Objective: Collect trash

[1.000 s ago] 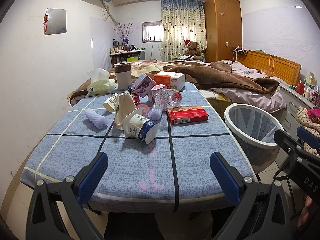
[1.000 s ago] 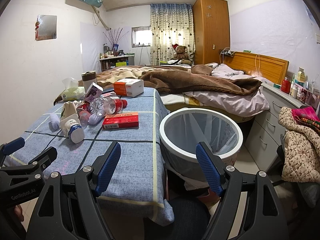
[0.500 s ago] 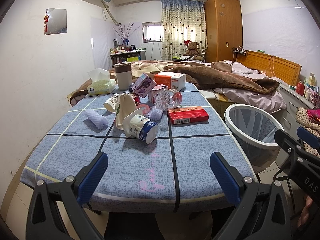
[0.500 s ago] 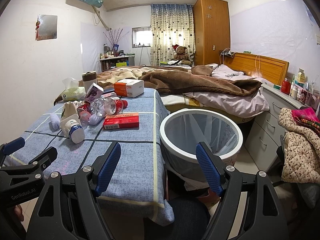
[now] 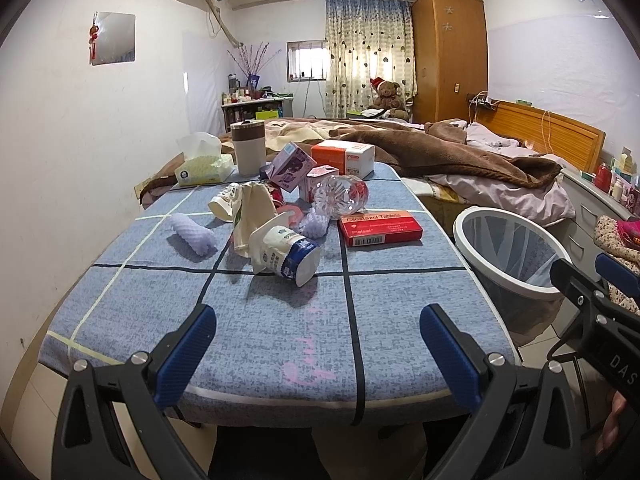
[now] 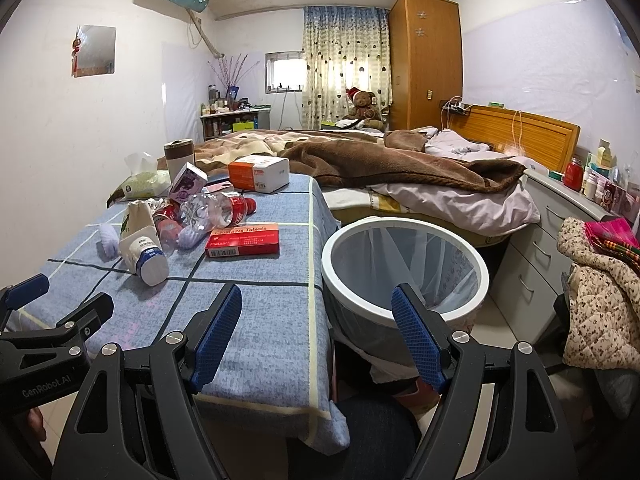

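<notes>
Trash lies in a heap on the blue checked table [image 5: 280, 320]: a tipped white yogurt cup [image 5: 286, 254], a red tablet box [image 5: 380, 227], a clear plastic bottle [image 5: 340, 194], a crumpled cream bag [image 5: 252, 210], a lilac foam roll [image 5: 191, 234] and small purple and pink cartons. A white-rimmed bin [image 6: 404, 268] with a clear liner stands on the floor right of the table. My left gripper [image 5: 318, 344] is open at the table's near edge, holding nothing. My right gripper [image 6: 316, 332] is open too, over the table's near right corner beside the bin.
At the table's far end stand a tissue box [image 5: 202, 168], a lidded tumbler [image 5: 248, 148] and an orange-white box [image 5: 344, 156]. A bed [image 6: 400, 176] with brown blankets lies behind. Drawers [image 6: 560, 232] and piled clothes [image 6: 600, 292] are at the right.
</notes>
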Tool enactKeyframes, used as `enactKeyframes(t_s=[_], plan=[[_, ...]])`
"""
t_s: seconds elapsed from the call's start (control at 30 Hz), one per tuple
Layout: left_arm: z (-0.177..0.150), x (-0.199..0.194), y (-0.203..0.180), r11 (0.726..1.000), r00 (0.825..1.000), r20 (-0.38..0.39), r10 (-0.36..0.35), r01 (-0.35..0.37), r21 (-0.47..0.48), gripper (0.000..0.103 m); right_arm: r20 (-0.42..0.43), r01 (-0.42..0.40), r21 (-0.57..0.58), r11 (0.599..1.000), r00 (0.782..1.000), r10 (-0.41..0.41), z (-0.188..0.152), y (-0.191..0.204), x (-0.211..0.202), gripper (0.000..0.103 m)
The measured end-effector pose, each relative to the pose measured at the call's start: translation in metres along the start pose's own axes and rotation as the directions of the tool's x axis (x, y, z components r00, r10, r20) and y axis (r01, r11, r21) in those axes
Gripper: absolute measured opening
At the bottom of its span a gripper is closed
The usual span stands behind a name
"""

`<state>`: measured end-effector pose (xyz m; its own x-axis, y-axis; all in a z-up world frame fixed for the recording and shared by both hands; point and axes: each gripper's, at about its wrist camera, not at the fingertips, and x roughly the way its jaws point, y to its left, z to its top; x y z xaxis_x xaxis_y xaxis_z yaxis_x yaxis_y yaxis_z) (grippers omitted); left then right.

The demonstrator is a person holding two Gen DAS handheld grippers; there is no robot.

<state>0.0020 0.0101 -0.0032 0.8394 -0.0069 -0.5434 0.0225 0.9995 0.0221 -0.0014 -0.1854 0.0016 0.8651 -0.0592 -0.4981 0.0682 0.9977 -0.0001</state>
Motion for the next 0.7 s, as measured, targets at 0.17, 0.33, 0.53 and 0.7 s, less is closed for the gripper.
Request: enactKeyframes(t_s=[0.17, 0.33, 0.53, 0.7], plan=[[0.000, 0.022, 0.010, 1.000, 0.998, -0.058, -0.018, 0.017, -0.014, 0.103, -0.004, -0.015, -0.010, 1.000, 1.000, 0.015, 0.006, 0.003, 0.017, 0.079], [0.004, 0.051, 0.040, 0.996, 0.991, -0.113, -0.067, 0.059, -0.072, 0.103, -0.044, -0.061, -0.018, 0.998, 0.997, 0.060, 0.017, 0.011, 0.054, 0.079], [0.021, 0.078, 0.069, 0.995, 0.992, -0.115, -0.044, 0.033, -0.093, 0.103, -0.072, -0.107, -0.054, 0.993, 0.992, 0.103, 0.029, 0.027, 0.092, 0.079], [0.037, 0.102, 0.090, 0.987, 0.987, -0.143, -0.076, 0.054, -0.151, 0.103, -0.115, -0.127, -0.077, 0.989, 0.986, 0.117, 0.042, 0.035, 0.123, 0.079]])
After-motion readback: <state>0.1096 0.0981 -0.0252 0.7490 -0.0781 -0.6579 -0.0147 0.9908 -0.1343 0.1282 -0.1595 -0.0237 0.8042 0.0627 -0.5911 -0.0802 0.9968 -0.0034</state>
